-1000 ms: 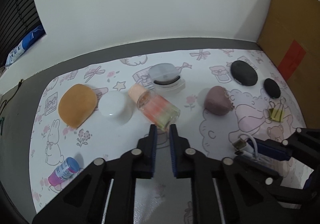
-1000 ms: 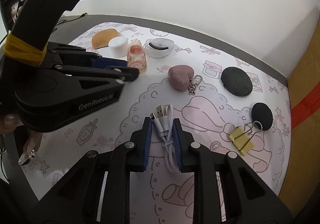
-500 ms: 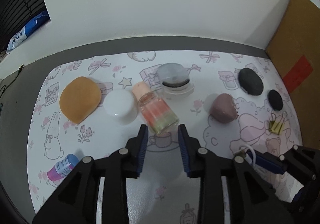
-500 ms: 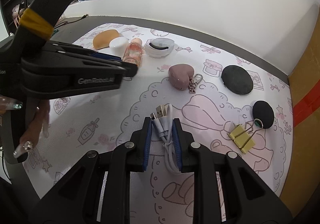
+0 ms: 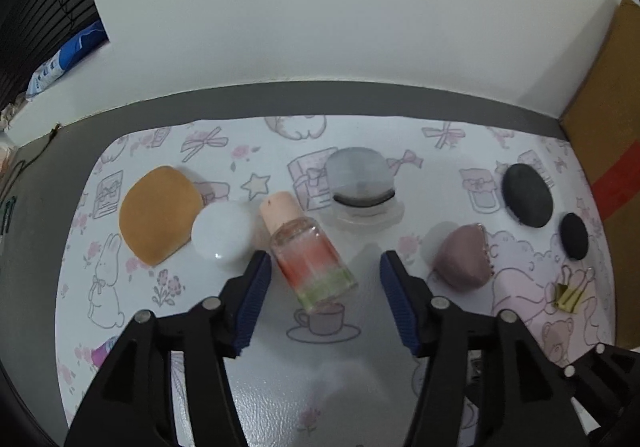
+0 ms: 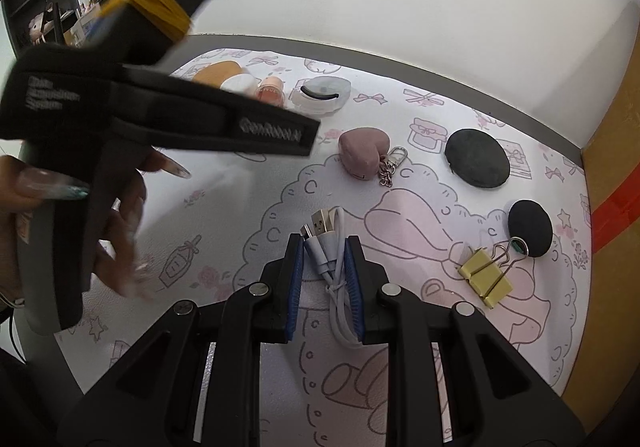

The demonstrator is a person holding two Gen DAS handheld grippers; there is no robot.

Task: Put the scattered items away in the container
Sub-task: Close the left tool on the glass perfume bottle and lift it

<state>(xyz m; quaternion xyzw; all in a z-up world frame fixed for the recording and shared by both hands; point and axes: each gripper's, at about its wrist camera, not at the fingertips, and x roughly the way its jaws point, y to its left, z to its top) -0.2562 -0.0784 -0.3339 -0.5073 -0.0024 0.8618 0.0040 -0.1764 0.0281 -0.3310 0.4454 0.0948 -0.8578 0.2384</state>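
Note:
A clear bottle (image 5: 308, 251) with a peach cap and red-green liquid lies on the patterned mat. My left gripper (image 5: 326, 273) is open, its jaws on either side of the bottle's lower end, apart from it. My right gripper (image 6: 323, 251) is shut on a coiled white USB cable (image 6: 332, 251) just above the mat. The left gripper's body (image 6: 160, 119) fills the left of the right wrist view. No container shows.
On the mat lie an orange sponge (image 5: 158, 219), a white round lid (image 5: 222, 235), a clear round case (image 5: 362, 183), a mauve heart keychain (image 5: 464, 261), two black pads (image 5: 526, 199) (image 5: 574, 235) and a yellow binder clip (image 6: 486, 281). Cardboard (image 5: 616, 135) stands at the right.
My left gripper has opened wide and moved forward, its jaws now flanking the bottle. My right gripper still holds the cable in the same place.

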